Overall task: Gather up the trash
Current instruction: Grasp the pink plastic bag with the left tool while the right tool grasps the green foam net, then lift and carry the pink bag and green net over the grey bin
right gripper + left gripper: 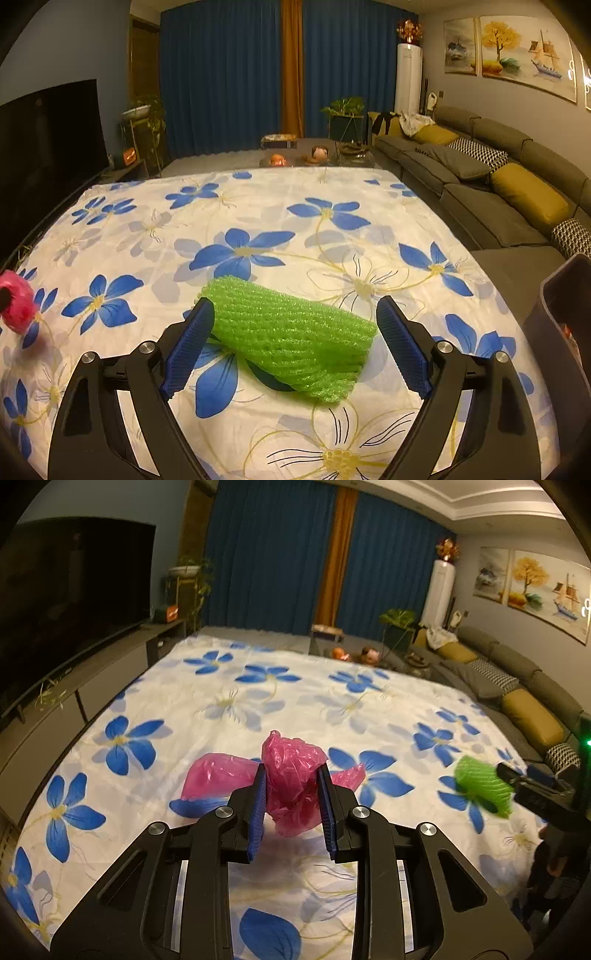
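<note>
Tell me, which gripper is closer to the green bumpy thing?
Right. The right gripper has its open fingers on either side of the green foam net; the left gripper is off beside it, squeezing the pink bag.

a wide flat surface is covered by a white cloth (295,206) printed with large blue flowers and thin yellow stems. a crumpled pink plastic bag (291,786) lies on the cloth, with one flat part spread out to its left. well apart from it, a piece of green foam netting (291,336) lies on the cloth too, on top of one of the blue flowers.
</note>
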A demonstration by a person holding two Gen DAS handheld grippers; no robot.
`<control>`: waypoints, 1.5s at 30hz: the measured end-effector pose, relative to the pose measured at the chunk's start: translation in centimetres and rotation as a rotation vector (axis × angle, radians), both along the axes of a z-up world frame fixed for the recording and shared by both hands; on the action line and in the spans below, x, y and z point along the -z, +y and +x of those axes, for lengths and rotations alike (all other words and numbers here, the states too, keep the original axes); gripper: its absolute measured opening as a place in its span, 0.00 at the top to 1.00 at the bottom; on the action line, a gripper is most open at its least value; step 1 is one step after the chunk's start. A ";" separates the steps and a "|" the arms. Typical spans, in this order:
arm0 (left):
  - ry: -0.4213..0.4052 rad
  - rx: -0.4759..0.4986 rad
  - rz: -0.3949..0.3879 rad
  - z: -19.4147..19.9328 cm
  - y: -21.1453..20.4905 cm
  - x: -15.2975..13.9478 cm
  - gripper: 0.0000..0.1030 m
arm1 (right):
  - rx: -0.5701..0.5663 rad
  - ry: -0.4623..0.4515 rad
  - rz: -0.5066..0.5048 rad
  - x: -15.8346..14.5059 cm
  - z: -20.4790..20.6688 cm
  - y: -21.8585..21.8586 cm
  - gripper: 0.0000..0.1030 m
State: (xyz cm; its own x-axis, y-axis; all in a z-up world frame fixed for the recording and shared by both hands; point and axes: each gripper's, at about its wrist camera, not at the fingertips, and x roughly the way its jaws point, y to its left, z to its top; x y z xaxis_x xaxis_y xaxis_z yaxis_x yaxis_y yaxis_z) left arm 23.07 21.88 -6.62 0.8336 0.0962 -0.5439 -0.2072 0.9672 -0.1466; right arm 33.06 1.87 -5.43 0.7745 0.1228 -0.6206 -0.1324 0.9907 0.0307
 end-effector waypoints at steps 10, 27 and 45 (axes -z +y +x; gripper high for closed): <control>-0.033 0.022 -0.004 -0.8 -0.4 -0.7 0.75 | -0.017 0.116 -0.010 1.6 1.6 0.4 0.38; -0.032 0.039 0.001 -0.9 -0.7 -0.6 0.75 | -0.087 0.128 0.009 1.8 1.2 1.0 0.86; -0.077 0.094 0.056 -2.3 -4.2 -3.2 0.75 | -0.060 -0.075 0.043 -3.7 -4.9 -2.5 0.87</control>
State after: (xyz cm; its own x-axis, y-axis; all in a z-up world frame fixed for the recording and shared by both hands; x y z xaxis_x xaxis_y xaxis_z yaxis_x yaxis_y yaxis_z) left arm 20.79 17.63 -3.41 0.8793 0.0437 -0.4743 -0.1053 0.9890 -0.1042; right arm 28.12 -0.67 -1.70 0.8091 0.1952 -0.5544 -0.1947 0.9790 0.0605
